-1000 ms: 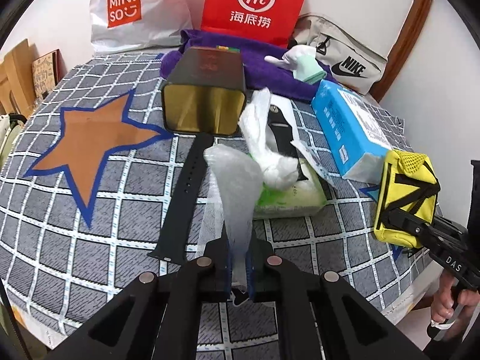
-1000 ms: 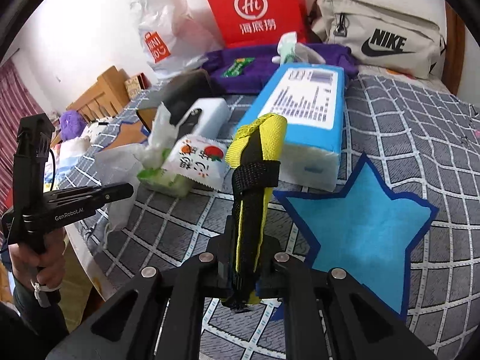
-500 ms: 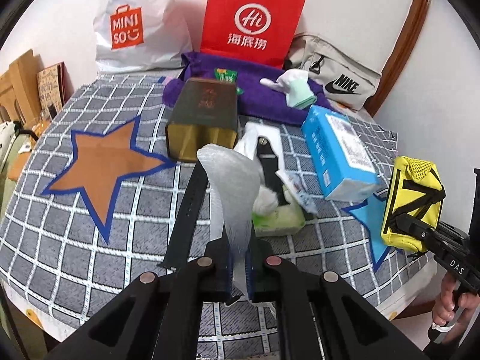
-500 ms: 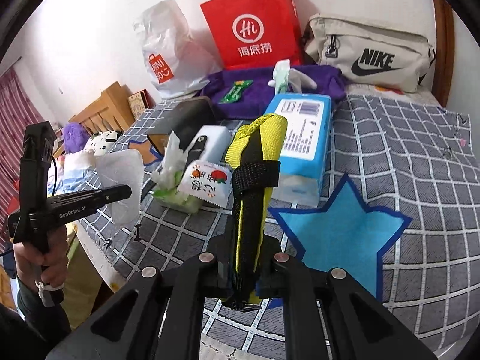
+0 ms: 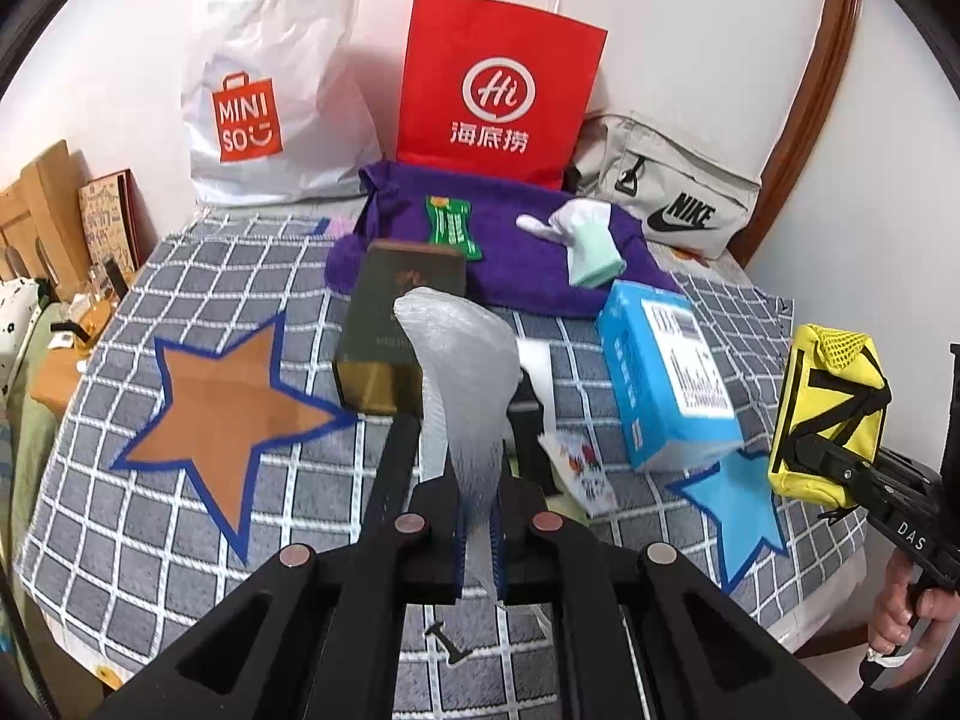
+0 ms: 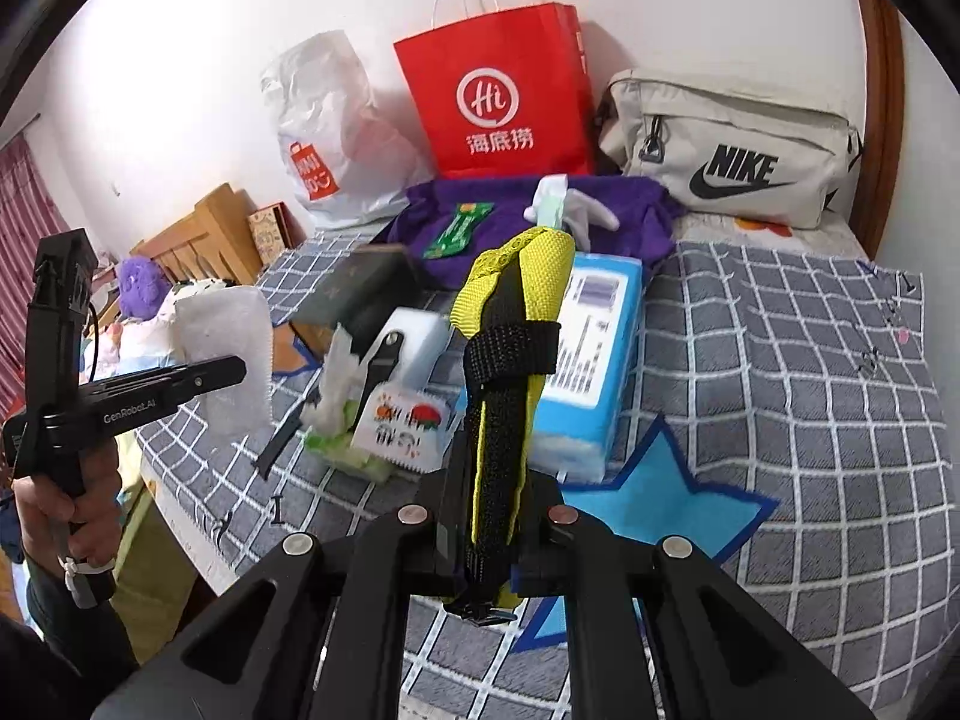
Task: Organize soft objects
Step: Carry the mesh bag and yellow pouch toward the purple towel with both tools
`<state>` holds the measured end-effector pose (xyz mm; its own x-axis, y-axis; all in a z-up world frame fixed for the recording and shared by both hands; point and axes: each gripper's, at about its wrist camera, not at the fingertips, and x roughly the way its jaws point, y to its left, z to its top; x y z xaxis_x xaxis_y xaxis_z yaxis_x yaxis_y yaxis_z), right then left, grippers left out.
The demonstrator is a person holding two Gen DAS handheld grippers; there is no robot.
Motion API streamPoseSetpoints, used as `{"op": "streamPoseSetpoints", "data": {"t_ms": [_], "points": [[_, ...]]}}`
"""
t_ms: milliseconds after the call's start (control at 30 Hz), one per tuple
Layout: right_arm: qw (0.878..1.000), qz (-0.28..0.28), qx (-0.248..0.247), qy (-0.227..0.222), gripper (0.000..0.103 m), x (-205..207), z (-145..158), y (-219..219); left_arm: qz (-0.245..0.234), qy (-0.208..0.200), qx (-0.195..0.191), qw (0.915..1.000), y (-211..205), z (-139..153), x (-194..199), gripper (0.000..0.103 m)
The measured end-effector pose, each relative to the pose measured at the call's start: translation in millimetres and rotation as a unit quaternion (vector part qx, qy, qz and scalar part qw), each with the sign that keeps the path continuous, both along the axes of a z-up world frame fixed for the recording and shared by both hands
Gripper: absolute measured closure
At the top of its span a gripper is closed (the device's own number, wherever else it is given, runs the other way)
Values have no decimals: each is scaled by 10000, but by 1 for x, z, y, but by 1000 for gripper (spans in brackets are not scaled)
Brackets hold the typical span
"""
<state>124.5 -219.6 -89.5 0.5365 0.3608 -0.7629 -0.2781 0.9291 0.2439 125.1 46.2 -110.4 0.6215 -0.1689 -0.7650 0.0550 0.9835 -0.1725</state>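
Observation:
My left gripper point(image 5: 477, 531) is shut on a sheet of white foam wrap point(image 5: 462, 372), which stands up from its jaws above the checked bedspread. The same foam wrap point(image 6: 225, 354) shows at the left of the right wrist view, pinched by the left gripper point(image 6: 237, 369). My right gripper point(image 6: 489, 546) is shut on a yellow pouch with black straps point(image 6: 510, 360), held upright over the blue star patch point(image 6: 654, 504). That yellow pouch point(image 5: 831, 414) also hangs at the right edge of the left wrist view, clamped by the right gripper point(image 5: 801, 456).
On the bed lie a dark box point(image 5: 399, 330), a blue tissue pack point(image 5: 666, 375), a black strap point(image 5: 390, 474), a green wipes pack point(image 6: 354, 450), a purple towel point(image 5: 528, 264) and an orange star patch point(image 5: 225, 414). Bags line the wall: white point(image 5: 264, 96), red point(image 5: 498, 102), beige point(image 6: 738, 150).
Both grippers have risen away from the bed with the foam wrap and the yellow pouch still clamped. The bed and its objects look smaller and farther below.

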Motion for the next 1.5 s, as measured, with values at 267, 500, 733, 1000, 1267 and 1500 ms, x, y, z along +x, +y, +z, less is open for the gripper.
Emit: {"op": "streamPoseSetpoints", "data": {"t_ms": [267, 500, 733, 1000, 1267, 1500], "points": [[9999, 5, -55, -136, 94, 22, 14, 1, -9, -137, 84, 9999, -2, 18, 22, 96], [9996, -76, -127, -226, 94, 49, 24, -2, -33, -232, 140, 9996, -1, 31, 49, 96], [9990, -211, -197, -342, 94, 79, 34, -7, -65, -297, 167, 9994, -1, 40, 80, 96], [9981, -288, -293, -468, 94, 108, 45, -8, -113, -345, 177, 9992, 0, 49, 108, 96], [9980, -298, -271, -494, 94, 140, 50, -3, -36, -436, 170, 9989, 6, 58, 133, 96], [9974, -313, -282, -583, 94, 171, 57, 1, 67, -385, 210, 9990, 9, 58, 160, 96]]}}
